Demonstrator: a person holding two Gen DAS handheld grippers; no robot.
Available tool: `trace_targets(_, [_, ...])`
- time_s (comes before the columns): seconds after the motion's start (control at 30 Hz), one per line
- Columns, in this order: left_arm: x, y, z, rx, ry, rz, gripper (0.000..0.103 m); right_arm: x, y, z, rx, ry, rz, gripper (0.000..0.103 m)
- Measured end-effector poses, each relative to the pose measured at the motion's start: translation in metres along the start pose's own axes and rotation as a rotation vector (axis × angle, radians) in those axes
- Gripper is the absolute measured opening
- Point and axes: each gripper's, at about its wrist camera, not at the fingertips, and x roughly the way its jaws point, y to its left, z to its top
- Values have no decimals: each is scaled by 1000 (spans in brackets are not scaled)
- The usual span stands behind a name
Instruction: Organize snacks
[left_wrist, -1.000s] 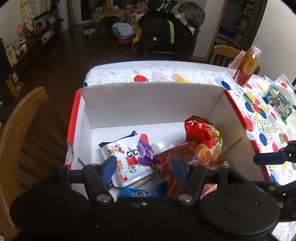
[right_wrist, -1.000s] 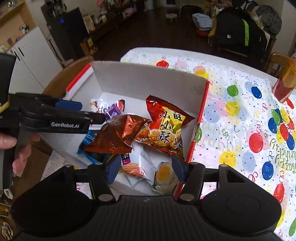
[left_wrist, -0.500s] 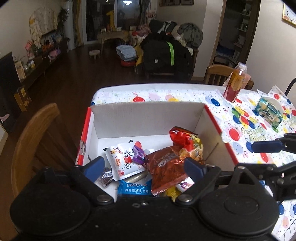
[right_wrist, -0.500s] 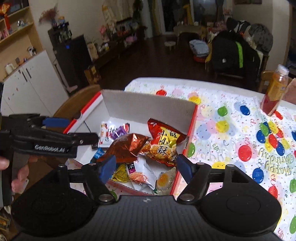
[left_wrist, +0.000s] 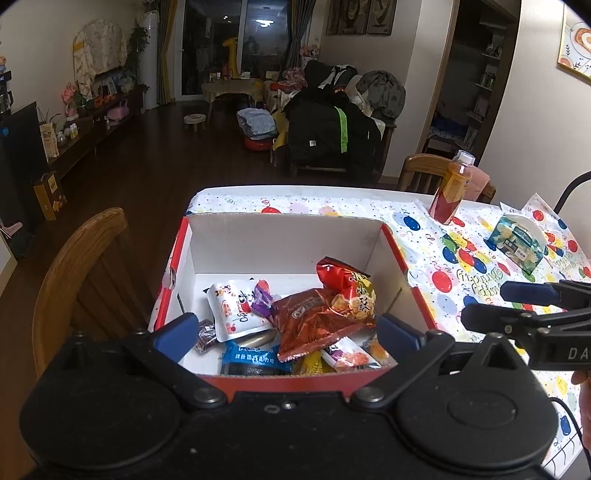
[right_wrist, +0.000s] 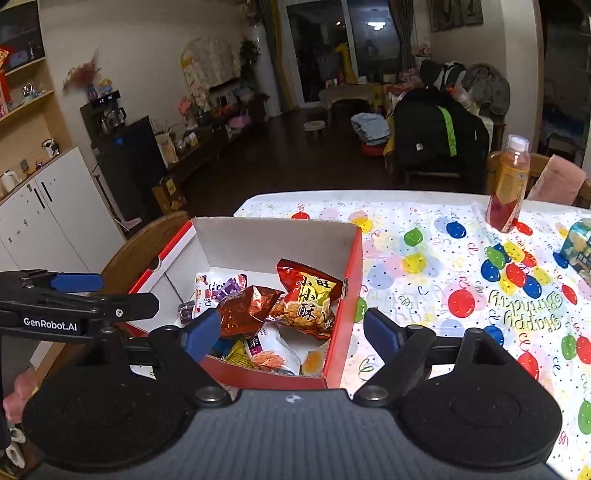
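While your left gripper (left_wrist: 284, 332) and right gripper (right_wrist: 290, 328) hang spread and empty, the red-sided cardboard box (left_wrist: 391, 243) holds the crinkly foil snack packets (left_wrist: 314, 317), apparently gathered for tidiness.

left claw (left_wrist: 286, 334): black, blue pads | right claw (right_wrist: 291, 332): black, blue pads, screws

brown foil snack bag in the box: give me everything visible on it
The brown foil snack bag is shiny, crinkled, coppery brown with a pale logo and sealed, puffed. It lies tilted on top of the pile in the red-and-white box, leaning against the red snack bag and overlapping packets beneath. Neither tool touches it.
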Motion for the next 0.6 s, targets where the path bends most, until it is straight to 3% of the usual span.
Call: trace_targets(0.6, [-29,-14,-29,-41,-8,29,103,-28,19,-23,-4,-86,-22,85])
